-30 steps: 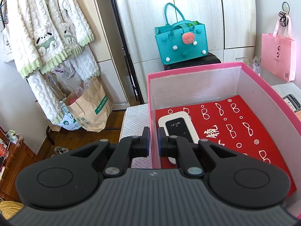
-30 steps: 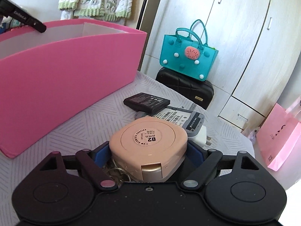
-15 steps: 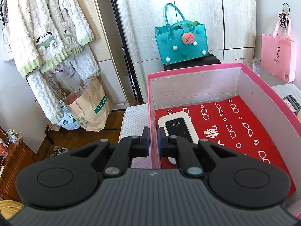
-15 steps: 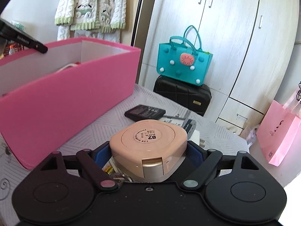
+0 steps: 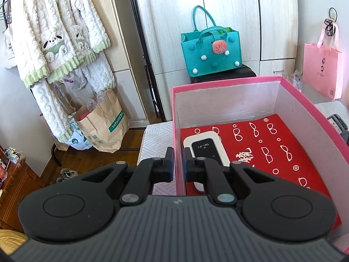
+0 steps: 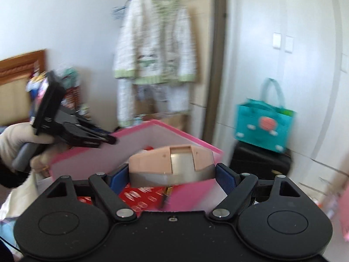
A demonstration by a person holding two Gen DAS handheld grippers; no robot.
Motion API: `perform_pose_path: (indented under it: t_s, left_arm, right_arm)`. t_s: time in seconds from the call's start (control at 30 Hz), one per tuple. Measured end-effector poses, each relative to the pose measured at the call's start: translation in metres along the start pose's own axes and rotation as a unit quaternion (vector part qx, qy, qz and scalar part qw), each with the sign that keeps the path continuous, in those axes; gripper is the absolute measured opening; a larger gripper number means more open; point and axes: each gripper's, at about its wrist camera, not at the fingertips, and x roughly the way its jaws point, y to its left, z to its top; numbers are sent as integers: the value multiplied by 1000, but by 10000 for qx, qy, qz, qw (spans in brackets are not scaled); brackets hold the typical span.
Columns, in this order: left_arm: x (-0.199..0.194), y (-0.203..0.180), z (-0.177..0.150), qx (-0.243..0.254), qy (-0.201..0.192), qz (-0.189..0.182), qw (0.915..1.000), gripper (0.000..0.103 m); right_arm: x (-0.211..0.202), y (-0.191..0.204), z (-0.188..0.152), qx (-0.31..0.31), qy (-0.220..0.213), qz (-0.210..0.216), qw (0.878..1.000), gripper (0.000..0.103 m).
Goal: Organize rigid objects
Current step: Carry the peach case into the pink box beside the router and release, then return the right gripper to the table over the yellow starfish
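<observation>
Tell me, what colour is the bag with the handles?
The bag is teal; the left wrist view shows it best.

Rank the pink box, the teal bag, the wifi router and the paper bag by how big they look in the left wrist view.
1. Pink box, largest by far, though it is also nearest the camera.
2 and 3. Teal bag and paper bag look about alike; too close to rank.
4. Wifi router, smallest, partly hidden behind the left tool.

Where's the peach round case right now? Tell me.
In the right wrist view the peach round case sits centre frame, clamped in the right gripper, raised over the near wall of the pink box, whose far wall the left gripper pinches.
</observation>
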Motion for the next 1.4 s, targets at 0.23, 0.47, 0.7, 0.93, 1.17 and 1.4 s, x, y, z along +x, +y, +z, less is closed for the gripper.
perform_pose_path:
  t_s: [0.23,0.47,0.7,0.93,1.17,1.4]
  left_arm:
    - [0,0,0,19,5,12,10000,8]
    - [0,5,0,-92,19,-74,9999,8]
    - [1,4,0,-104,17,-91,9999,8]
    - [2,4,0,-160,19,-133,9998,8]
    - [2,2,0,-101,43,-105,9999,8]
    - [1,2,-1,-116,28,-115,9999,8]
  right_arm:
    - [79,23,31,-480,638,670,9946,86]
    - [141,20,44,-460,1072,678,9909,86]
    - [181,29,31,-1167,2049,102,9717,86]
    - [187,27,34,-1306,2210,-70,9665,87]
    - [136,-3,46,-107,1473,450,9880,87]
    - [60,-21,26,624,670,625,9938,87]
